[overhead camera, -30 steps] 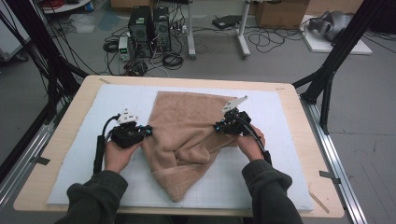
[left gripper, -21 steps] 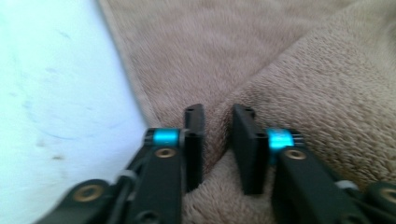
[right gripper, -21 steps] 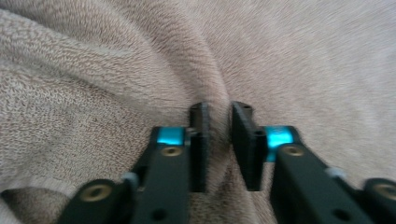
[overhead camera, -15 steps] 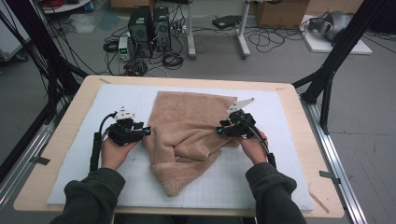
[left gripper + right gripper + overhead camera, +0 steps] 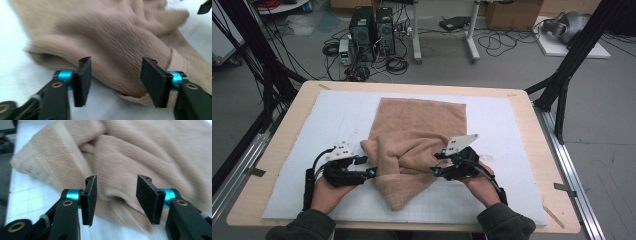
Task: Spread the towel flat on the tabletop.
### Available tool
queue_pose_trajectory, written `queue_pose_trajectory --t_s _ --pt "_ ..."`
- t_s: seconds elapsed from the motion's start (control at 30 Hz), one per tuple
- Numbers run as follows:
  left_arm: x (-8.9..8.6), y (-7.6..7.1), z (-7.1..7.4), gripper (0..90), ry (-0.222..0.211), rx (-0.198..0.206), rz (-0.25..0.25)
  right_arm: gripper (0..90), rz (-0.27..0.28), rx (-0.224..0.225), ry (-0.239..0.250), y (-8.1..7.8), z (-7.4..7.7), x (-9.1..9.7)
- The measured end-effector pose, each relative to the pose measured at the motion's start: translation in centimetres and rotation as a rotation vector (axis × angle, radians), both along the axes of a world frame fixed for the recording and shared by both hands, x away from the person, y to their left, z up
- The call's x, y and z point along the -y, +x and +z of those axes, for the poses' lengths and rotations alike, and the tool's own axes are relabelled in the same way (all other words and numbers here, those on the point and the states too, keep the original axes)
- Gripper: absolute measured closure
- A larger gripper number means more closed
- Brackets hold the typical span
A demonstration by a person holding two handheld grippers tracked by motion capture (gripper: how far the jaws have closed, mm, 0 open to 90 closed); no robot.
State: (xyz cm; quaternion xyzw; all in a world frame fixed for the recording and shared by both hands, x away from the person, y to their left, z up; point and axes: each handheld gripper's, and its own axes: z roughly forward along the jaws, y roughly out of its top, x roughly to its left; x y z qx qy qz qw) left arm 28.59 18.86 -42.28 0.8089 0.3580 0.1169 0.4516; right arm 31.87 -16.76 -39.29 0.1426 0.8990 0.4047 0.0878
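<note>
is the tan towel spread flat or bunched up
Partly bunched: the towel lies flat at its far end, but its near part is heaped in folds on the white mat.

White mat [image 5: 512, 130] on wooden table [image 5: 522, 95]; computer towers [image 5: 372, 25] and cables [image 5: 507, 40] on floor beyond. Cardboard box [image 5: 512, 12] far right.

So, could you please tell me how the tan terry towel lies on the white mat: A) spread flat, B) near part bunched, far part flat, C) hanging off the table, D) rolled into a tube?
B: the tan terry towel is bunched near both grippers, with its far edge flat.
</note>
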Motion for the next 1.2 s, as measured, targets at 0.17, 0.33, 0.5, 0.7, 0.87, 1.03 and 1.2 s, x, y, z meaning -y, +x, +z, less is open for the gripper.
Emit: queue_pose_trajectory --t_s 0.17,0.33,0.5,0.7,0.87,1.03,1.2 --pt "1.9 0.8 -1.6 57.1 0.095 -0.027 -0.033 54.9 -0.004 -0.007 -0.06 1.0 -1.2 -2.3" --pt "2.4 0.7 -1.5 82.4 0.11 0.023 -0.02 82.9 0.025 -0.046 -0.083 2.2 -1.8 -2.6" --pt "1.1 -0.1 0.0 84.5 0.077 0.067 0.013 83.4 -0.028 -0.012 -0.069 2.3 0.2 -0.5" --pt "0.2 0.0 0.5 84.8 0.067 0.092 0.06 83.6 -0.12 0.014 -0.066 2.8 2.6 2.8" --pt "0.0 2.1 1.3 84.9 0.073 0.109 0.119 83.5 -0.202 0.007 -0.099 4.4 2.6 4.5" --pt "1.1 5.9 1.2 84.9 0.126 0.099 0.16 83.5 -0.276 -0.056 -0.137 7.3 0.3 4.7" --pt "1.6 8.1 -0.5 83.3 0.116 0.029 0.164 82.5 -0.323 -0.125 -0.12 9.4 -1.8 5.0"
